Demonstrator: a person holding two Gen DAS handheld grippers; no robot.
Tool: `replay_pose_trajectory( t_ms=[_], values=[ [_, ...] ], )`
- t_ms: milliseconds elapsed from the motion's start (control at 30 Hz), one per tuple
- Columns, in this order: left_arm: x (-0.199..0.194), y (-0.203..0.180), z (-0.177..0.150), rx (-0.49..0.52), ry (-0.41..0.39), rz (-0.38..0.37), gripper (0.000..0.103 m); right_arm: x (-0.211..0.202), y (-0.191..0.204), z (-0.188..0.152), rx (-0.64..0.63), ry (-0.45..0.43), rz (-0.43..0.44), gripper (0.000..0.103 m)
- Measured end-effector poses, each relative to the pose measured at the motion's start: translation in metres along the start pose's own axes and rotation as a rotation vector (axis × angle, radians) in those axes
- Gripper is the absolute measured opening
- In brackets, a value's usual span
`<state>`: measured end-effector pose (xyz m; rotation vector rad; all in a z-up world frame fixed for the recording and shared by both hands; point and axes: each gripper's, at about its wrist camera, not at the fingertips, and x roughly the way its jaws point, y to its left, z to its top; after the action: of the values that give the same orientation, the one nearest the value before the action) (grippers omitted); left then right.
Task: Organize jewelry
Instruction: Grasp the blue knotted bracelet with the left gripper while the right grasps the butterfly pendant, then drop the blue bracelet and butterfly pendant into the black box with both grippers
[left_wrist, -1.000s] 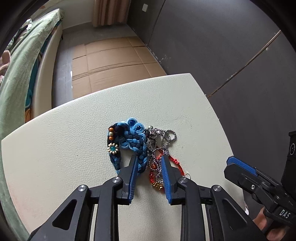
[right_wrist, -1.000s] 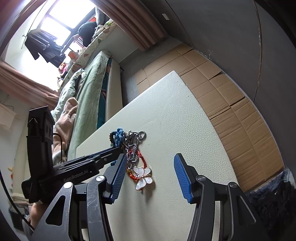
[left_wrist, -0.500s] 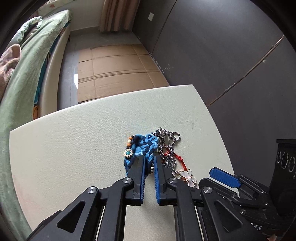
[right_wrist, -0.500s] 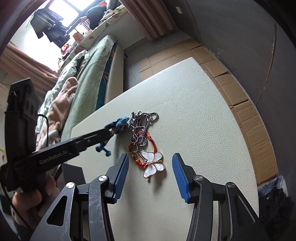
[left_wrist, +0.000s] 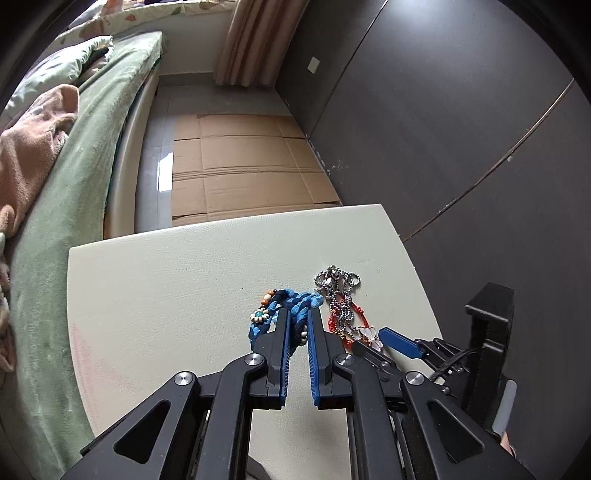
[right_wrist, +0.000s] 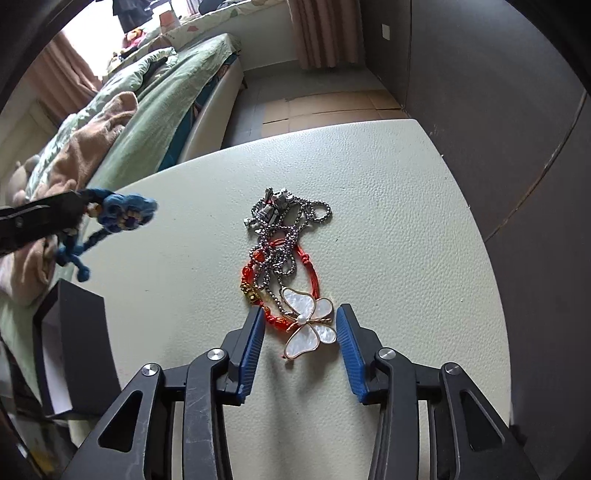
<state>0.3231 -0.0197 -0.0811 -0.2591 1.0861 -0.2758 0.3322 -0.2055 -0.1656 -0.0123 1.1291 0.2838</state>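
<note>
No lettering, label, brand name, number or sign is showing clearly enough to read in either wrist view. Nothing legible is appearing on the black gripper bodies, the blue finger pads, the jewelry or the pale tabletop.

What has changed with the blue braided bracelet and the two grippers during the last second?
The left gripper closed on the blue braided bracelet and lifted it off the pale table, away from the pile. The right gripper jaws have just been closing around the white butterfly pendant, not yet pressing it. The silver ball chain and red cord bracelet stayed put.
</note>
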Motion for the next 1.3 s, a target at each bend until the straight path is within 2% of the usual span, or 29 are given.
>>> replay_pose_trajectory(
  t_ms=[100, 167, 267, 400, 533, 900, 1067, 1167, 1267, 1300],
  values=[
    [-0.015, 0.001, -0.003, 0.001, -0.023, -0.004, 0.009, -0.001, 0.003, -0.001, -0.029, 0.016, 0.013, 0.026],
    [-0.023, 0.002, -0.005, 0.001, -0.037, -0.006, 0.009, -0.004, 0.001, -0.003, -0.021, 0.022, 0.018, 0.026],
    [-0.036, 0.004, -0.011, -0.001, -0.057, -0.010, 0.009, -0.010, -0.013, -0.007, 0.063, 0.026, 0.112, 0.026],
    [-0.050, 0.010, -0.020, -0.009, -0.076, -0.017, 0.009, -0.027, -0.025, -0.013, 0.127, 0.001, 0.182, 0.026],
    [-0.066, 0.017, -0.030, -0.025, -0.093, -0.019, 0.009, -0.047, -0.025, -0.016, 0.142, -0.026, 0.215, 0.026],
    [-0.102, 0.041, -0.071, -0.047, -0.126, 0.018, 0.009, -0.091, 0.027, -0.019, 0.080, -0.097, 0.289, 0.026],
    [-0.096, 0.053, -0.087, -0.071, -0.080, 0.009, 0.009, -0.101, 0.050, -0.026, 0.046, -0.104, 0.315, 0.026],
    [-0.087, 0.065, -0.096, -0.128, -0.038, -0.013, 0.009, -0.104, 0.066, -0.031, 0.024, -0.101, 0.335, 0.026],
    [-0.084, 0.078, -0.101, -0.183, -0.017, 0.007, 0.014, -0.106, 0.081, -0.035, 0.003, -0.096, 0.353, 0.026],
    [-0.086, 0.082, -0.102, -0.186, -0.024, 0.016, 0.023, -0.106, 0.085, -0.036, -0.003, -0.094, 0.360, 0.026]
  ],
)
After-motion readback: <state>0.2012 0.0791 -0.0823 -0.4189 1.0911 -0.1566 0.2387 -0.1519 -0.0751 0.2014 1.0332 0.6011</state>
